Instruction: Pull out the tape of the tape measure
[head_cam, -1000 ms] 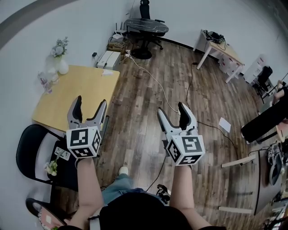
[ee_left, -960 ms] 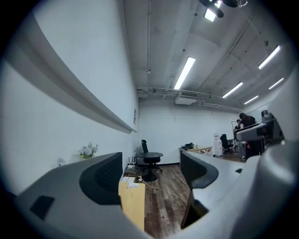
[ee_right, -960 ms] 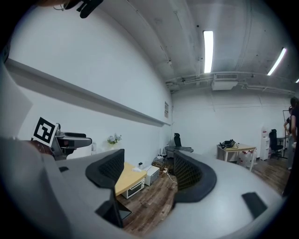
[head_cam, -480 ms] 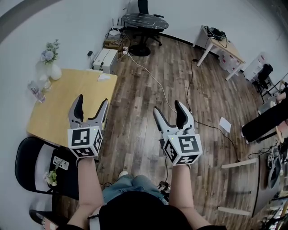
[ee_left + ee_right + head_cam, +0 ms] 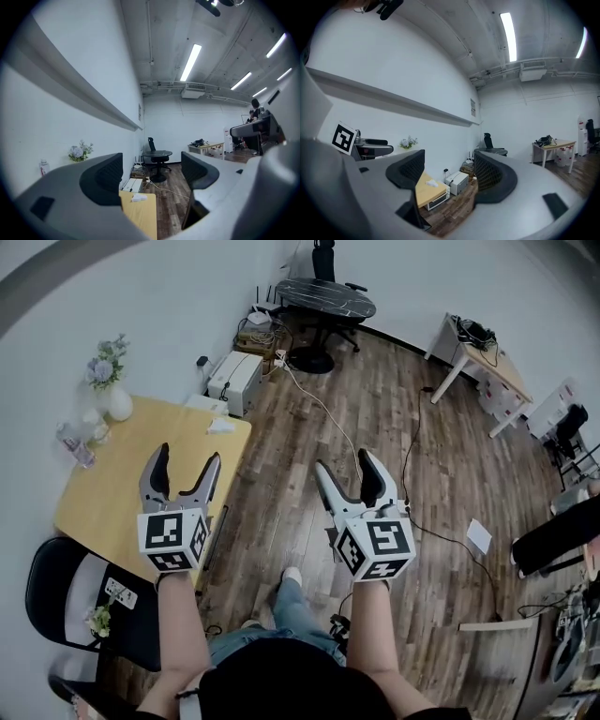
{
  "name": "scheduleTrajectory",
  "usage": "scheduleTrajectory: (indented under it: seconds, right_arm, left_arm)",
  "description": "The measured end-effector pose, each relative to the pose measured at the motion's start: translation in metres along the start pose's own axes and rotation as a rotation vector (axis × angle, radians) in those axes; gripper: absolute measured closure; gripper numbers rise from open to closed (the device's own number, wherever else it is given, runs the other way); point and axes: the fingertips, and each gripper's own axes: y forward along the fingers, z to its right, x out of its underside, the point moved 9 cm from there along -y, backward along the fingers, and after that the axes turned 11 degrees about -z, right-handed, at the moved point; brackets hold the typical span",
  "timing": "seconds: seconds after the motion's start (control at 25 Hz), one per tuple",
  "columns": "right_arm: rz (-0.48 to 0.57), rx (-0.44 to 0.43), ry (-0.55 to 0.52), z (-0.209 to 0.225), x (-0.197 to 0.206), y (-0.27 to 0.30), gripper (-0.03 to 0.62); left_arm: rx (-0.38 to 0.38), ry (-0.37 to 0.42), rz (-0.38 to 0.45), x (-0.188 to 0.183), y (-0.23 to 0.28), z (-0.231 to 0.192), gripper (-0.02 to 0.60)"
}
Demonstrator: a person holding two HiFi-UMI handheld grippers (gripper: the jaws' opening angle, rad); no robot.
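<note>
Since half a second ago the whole room has slid right and down in the head view, while both grippers hold much the same pose at chest height. The left gripper [image 5: 187, 457] hangs over the near edge of the yellow wooden table [image 5: 131, 474], its two fingers spread wide with nothing between them. The right gripper [image 5: 343, 465] is over the plank floor [image 5: 412, 465], its fingers equally spread and empty, now a little lower and further left in the view. The tape measure cannot be made out in any view. On the table's far corner lies a crumpled white scrap [image 5: 220, 426]; a vase of flowers [image 5: 112, 390] and a small bottle [image 5: 75, 442] stand along its wall side. Beyond the table a white box-like appliance [image 5: 234, 379] sits on the floor, with a white cable [image 5: 328, 423] trailing from that corner. Further back are a round black table [image 5: 326, 298], an office chair [image 5: 324, 259] and a white desk [image 5: 487, 362]. A sheet of paper [image 5: 479, 536] lies on the floor at right, and a black chair [image 5: 56, 587] stands at lower left.
</note>
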Motion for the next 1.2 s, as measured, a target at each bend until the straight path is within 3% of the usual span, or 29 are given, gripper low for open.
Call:
scheduleTrajectory:
  seconds: [0.24,0.64,1.0,1.2]
  right_arm:
    - [-0.019,-0.095,-0.087,0.044,-0.017,0.081,0.255]
    - [-0.032,-0.288,-0.067,0.096,-0.029,0.192,0.255]
    - [-0.133,-0.457,-0.096,0.084,-0.005,0.265,0.255]
    - [-0.200,-0.527,-0.107,0.061,0.007,0.301,0.255]
  left_arm:
    - [-0.133,-0.074,0.003,-0.007,0.055,-0.010,0.187]
    - [-0.317,-0.096,-0.040,-0.015,0.119,-0.018,0.187]
    - [-0.407,-0.131,-0.078,-0.004,0.140,-0.029,0.187]
    - [-0.421,-0.146,-0.124,0.011,0.150,-0.049,0.187]
